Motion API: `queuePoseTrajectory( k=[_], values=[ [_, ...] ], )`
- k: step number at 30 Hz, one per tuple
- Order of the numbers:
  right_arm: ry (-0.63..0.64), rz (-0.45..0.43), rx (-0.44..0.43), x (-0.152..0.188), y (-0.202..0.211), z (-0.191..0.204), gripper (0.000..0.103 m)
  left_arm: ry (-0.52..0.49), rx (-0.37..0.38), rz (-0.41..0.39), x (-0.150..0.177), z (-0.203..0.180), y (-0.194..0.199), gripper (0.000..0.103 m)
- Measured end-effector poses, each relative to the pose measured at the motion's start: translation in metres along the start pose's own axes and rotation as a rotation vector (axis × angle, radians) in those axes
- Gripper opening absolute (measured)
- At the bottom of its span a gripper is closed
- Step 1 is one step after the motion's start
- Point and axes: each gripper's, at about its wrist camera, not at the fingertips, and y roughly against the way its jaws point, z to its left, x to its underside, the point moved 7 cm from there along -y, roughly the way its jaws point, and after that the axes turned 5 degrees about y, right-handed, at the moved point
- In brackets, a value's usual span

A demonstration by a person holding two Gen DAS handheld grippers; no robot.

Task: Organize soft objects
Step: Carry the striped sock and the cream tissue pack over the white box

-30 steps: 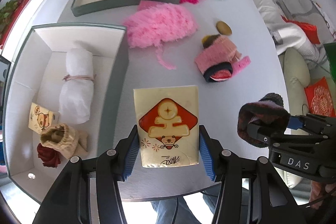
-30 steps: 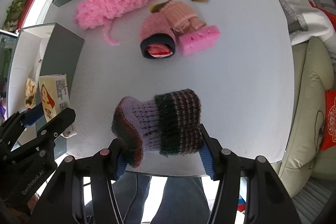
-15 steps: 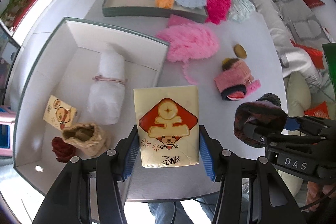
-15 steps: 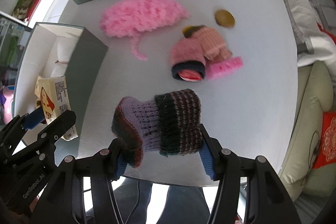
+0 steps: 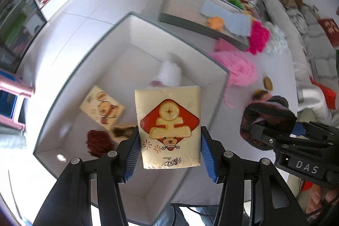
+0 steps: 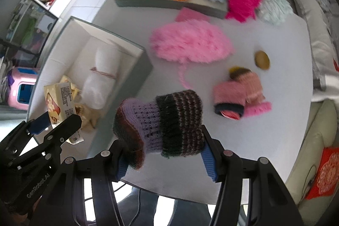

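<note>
My left gripper (image 5: 170, 146) is shut on a cream tissue pack (image 5: 168, 124) with a red diamond print, held above the near white box (image 5: 70, 86). That box holds a white rolled towel (image 5: 169, 73), a second tissue pack (image 5: 101, 107), a beige pouch and a dark red item (image 5: 98, 141). My right gripper (image 6: 165, 157) is shut on a purple and dark striped knitted sock (image 6: 161, 122), held above the table's front edge, right of the box (image 6: 146, 65). The right gripper with the sock also shows in the left wrist view (image 5: 269, 120).
On the grey table (image 6: 264, 130) lie a fluffy pink item (image 6: 190, 41), a pink knitted bundle (image 6: 241, 96), a brown disc (image 6: 262, 59) and a magenta fluffy item (image 6: 243, 1). A far tray (image 6: 148, 1) holds an orange item and blue cloth. A sofa stands at the right.
My left gripper has carried the tissue pack left, from above the table to above the white box. My right gripper with the sock has shifted left too, nearer the box.
</note>
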Motion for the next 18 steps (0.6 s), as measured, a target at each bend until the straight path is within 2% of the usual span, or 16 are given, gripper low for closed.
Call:
queuePoseTrajectory(
  k=[9, 18],
  values=[
    [0.141, -0.018, -0.025, -0.033, 0.0, 0.056, 0.062, 0.135, -0.069, -0.016, -0.004, 0.059, 0.001, 0.054],
    [0.275, -0.002, -0.025, -0.061, -0.021, 0.111, 0.062, 0.226, -0.123, 0.015, 0.002, 0.097, -0.014, 0.054]
  ],
)
